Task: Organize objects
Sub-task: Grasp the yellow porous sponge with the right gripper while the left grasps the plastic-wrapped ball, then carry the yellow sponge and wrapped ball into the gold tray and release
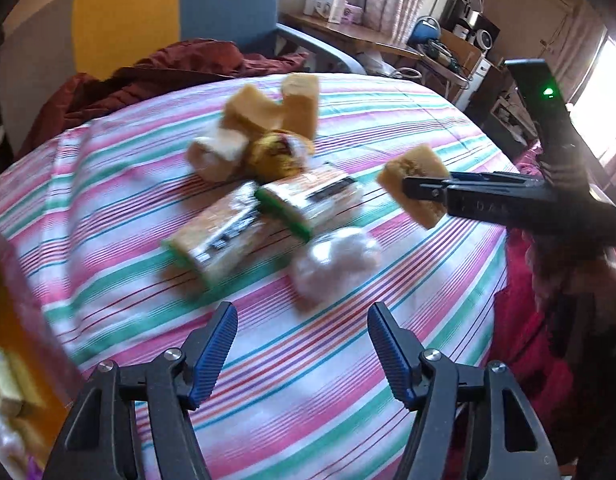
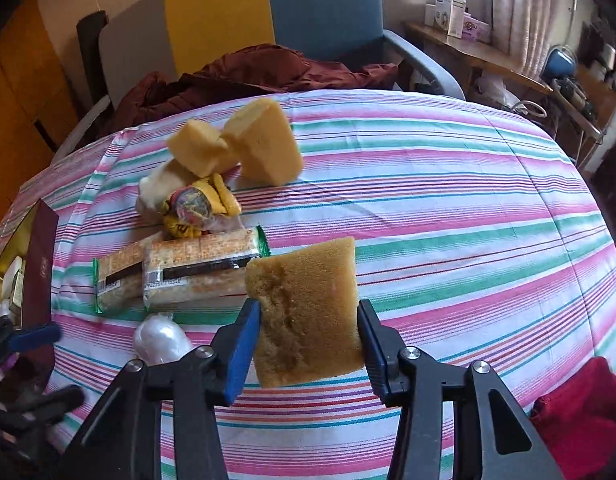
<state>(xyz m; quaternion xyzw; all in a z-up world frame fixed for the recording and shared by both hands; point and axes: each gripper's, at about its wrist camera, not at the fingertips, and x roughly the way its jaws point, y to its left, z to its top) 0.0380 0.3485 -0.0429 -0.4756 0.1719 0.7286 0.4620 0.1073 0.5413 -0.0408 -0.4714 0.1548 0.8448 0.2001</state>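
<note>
A striped sheet [image 2: 448,208] covers the bed. On its left lie two cracker packs [image 2: 175,272], two sponges [image 2: 263,144] farther back, and a white ball [image 2: 159,340] nearest. The right gripper [image 2: 308,340] is clamped on a brown sponge [image 2: 308,308], lifted above the sheet. The left gripper [image 1: 303,348] hangs over the sheet, fingers apart, nothing between them.
</note>
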